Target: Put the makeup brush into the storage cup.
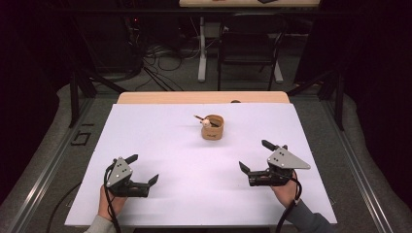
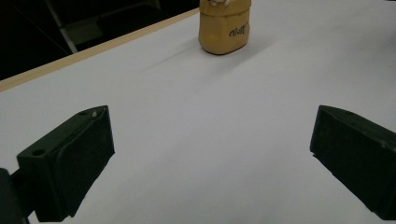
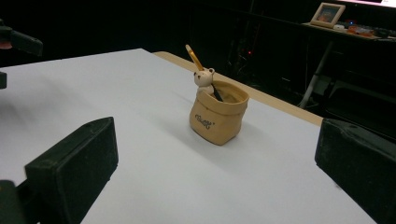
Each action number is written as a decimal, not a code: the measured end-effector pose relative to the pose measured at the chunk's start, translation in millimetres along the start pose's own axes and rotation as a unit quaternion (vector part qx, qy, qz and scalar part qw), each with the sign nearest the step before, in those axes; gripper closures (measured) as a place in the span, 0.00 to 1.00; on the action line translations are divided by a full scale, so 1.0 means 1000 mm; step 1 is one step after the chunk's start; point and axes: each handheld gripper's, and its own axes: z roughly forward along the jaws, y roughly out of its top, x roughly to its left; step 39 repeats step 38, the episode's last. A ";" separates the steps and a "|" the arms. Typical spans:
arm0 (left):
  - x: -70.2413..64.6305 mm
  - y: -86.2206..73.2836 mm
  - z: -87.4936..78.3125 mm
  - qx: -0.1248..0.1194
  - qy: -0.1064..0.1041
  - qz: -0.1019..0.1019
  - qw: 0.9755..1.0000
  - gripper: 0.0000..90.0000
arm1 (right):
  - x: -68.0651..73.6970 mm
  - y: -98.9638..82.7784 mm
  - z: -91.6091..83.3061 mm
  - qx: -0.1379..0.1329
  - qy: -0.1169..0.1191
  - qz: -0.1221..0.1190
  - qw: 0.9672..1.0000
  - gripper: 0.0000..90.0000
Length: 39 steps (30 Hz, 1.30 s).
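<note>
Both tongs gape, empty: left gripper (image 1: 144, 170), right gripper (image 1: 256, 156). Tan pouch (image 1: 213, 127) stands upright mid-table, far of both, pencil (image 3: 194, 58) leaning out toward far-left. My right sits slightly nearer, I judge.

Your table (image 1: 145, 145) has a white top with a wooden edge strip (image 1: 204, 97) along the far side. One thing sits on it: a tan pouch-shaped holder (image 1: 213, 127), ahead of both your grippers, roughly midway between them, well apart from either, upright near the far edge.
</note>
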 end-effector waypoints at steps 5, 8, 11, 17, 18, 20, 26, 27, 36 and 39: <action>0.000 -0.002 -0.004 0.003 0.003 0.000 1.000 0.00 | 0.000 -0.005 -0.008 0.002 -0.006 -0.002 1.000 0.00; 0.000 -0.003 -0.007 0.002 0.004 0.002 1.000 0.00 | 0.000 -0.008 -0.012 0.000 -0.010 -0.005 1.000 0.00; 0.000 -0.004 -0.009 0.004 0.006 0.000 1.000 0.00 | 0.000 -0.011 -0.017 0.003 -0.010 -0.006 1.000 0.00; 0.001 -0.007 -0.013 0.008 0.007 -0.001 1.000 0.00 | 0.001 -0.020 -0.024 0.008 -0.009 -0.011 1.000 0.00; 0.001 -0.008 -0.013 0.010 0.007 0.000 1.000 0.00 | 0.002 -0.022 -0.026 0.010 -0.010 -0.010 1.000 0.00; 0.001 -0.009 -0.015 0.013 0.006 0.000 1.000 0.00 | 0.001 -0.024 -0.029 0.012 -0.010 -0.008 1.000 0.00; 0.001 -0.012 -0.017 0.020 0.004 -0.006 1.000 0.00 | 0.001 -0.030 -0.039 0.024 -0.016 0.006 1.000 0.00; 0.000 -0.012 -0.017 0.021 0.004 -0.008 1.000 0.00 | 0.001 -0.030 -0.041 0.021 -0.019 0.008 1.000 0.00; -0.001 -0.012 -0.019 0.021 0.009 -0.009 1.000 0.00 | 0.002 -0.033 -0.052 0.024 -0.021 0.001 0.999 0.00; -0.001 -0.012 -0.018 0.022 0.010 -0.010 1.000 0.00 | 0.002 -0.033 -0.052 0.024 -0.021 -0.004 0.999 0.00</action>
